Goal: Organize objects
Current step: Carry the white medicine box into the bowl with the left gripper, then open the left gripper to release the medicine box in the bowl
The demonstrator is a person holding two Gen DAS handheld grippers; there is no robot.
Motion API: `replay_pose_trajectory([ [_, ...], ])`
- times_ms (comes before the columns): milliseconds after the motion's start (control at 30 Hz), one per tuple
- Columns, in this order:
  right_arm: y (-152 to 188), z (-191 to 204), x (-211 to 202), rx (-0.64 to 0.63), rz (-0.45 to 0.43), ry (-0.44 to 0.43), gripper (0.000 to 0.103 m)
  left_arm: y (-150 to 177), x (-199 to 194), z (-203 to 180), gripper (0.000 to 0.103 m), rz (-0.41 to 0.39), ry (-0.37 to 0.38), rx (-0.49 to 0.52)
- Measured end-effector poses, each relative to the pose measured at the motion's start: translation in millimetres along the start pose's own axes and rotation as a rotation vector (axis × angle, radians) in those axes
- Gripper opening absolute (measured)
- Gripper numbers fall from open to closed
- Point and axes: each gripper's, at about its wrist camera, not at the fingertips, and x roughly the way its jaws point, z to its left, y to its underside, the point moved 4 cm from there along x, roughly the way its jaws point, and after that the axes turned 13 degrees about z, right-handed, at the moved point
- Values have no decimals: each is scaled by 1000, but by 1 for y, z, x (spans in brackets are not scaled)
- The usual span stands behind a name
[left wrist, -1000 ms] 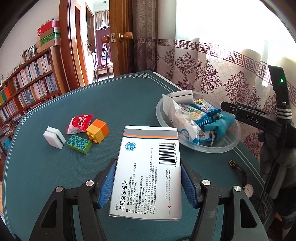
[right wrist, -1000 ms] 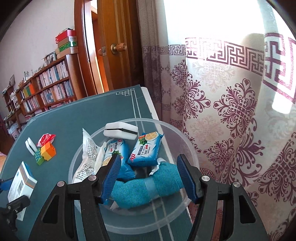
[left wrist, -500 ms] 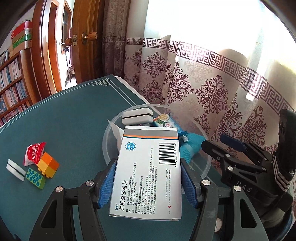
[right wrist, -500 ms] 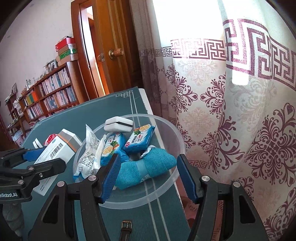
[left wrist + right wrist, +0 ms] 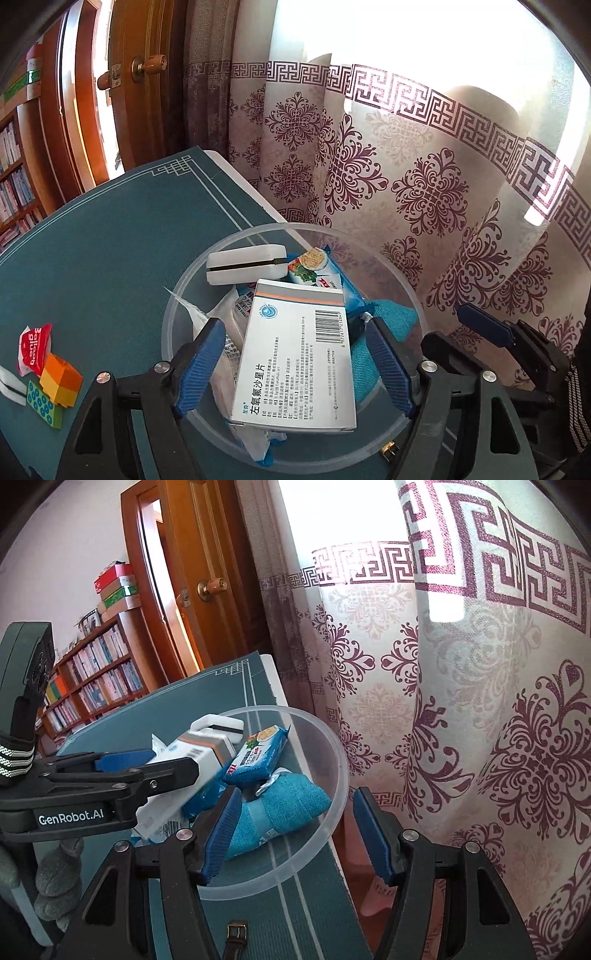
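L tool [image 5: 295, 363]: fingers spread wide, medicine box [image 5: 295, 358] lay between them w/ gaps each side, resting on packets in clear bowl [image 5: 402, 288]. R tool [image 5: 295, 830]: spread, empty, straddling bowl rim. Bowl also held white sponge [image 5: 246, 263], blue cloth [image 5: 284, 805]. Bricks [image 5: 55, 384] on bench [image 5: 110, 240], left.

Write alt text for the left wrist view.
The left gripper, open, has a white medicine box between its blue fingers over a clear plastic bowl holding snack packets, a white sponge and a teal cloth. Left on the green table lie toy bricks and a red packet.
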Motion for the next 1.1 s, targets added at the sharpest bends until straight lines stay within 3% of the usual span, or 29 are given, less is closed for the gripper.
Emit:
replay_pose_trajectory([
  [267,1,-1,3,-4,7,2,64,11,-13,17,87,-31,-25,-39],
  [633,2,2,4,-8,10,3,64,45,-28,13,91,-86,-162,60],
  [900,3,5,-1,-13,-4,6,64,33,-4,20,91,-61,-229,25],
  [1100,3,4,-2,-9,-7,5,64,25,2,32,91,-55,-236,-41],
])
